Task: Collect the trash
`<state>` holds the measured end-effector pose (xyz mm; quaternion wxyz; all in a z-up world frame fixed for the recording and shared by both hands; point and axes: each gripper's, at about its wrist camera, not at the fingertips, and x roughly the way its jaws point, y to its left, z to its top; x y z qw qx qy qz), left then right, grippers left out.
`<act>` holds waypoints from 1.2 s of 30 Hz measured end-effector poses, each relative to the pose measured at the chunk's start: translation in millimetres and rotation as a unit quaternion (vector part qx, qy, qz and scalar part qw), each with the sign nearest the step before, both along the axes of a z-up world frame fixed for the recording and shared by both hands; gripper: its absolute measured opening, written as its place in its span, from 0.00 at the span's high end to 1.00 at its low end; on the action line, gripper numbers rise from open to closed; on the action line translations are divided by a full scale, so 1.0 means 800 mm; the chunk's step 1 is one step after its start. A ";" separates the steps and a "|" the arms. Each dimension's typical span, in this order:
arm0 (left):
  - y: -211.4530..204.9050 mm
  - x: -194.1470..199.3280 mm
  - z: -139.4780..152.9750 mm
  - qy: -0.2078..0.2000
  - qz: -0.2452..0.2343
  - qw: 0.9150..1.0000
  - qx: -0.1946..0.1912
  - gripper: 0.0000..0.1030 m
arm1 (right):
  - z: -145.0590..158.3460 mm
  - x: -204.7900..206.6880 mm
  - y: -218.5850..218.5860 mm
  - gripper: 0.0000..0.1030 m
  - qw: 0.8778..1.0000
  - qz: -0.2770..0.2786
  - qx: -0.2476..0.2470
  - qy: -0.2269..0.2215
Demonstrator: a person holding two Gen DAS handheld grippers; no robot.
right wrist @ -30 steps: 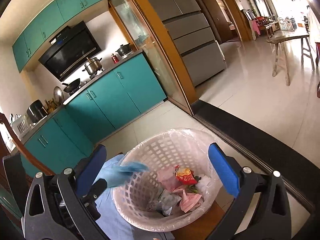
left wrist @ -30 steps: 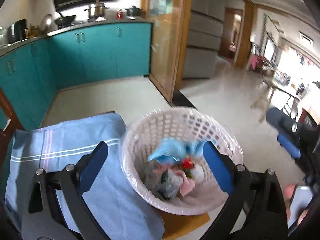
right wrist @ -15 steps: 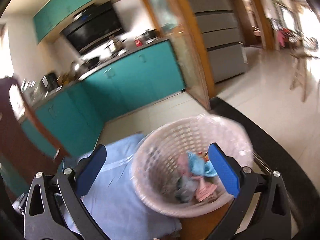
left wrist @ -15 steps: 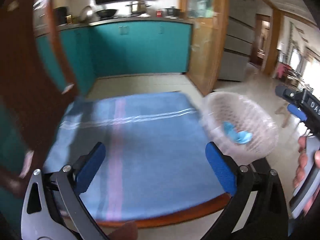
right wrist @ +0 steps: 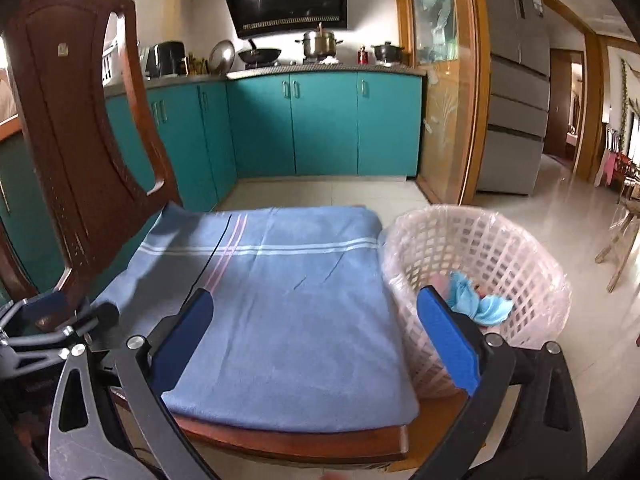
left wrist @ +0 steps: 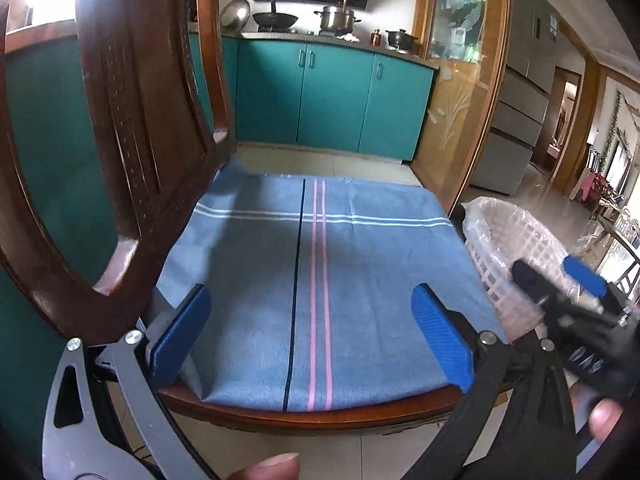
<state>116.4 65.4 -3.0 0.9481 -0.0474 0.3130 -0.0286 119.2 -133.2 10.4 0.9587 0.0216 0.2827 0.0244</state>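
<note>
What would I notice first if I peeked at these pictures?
Probably the big blue cloth spread over the seat of the wooden chair, filling the middle of both views. Next, the white basket at the cloth's right edge, with a blue rag lying on the trash inside. Behind them runs a row of teal cabinets.

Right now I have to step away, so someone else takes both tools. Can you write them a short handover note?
Left tool: open, empty, over the blue cloth.
Right tool: open, empty, beside the basket.
Basket sits at the cloth's right edge, with a blue rag and other scraps inside.
Done: no trash visible on the cloth.
Left: nothing visible to pick up; check outside these views.
</note>
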 end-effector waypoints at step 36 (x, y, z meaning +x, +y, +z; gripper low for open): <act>-0.019 -0.001 0.005 -0.007 -0.010 1.000 0.013 0.03 | -0.012 0.008 -0.006 0.03 1.000 -0.017 -0.003 0.010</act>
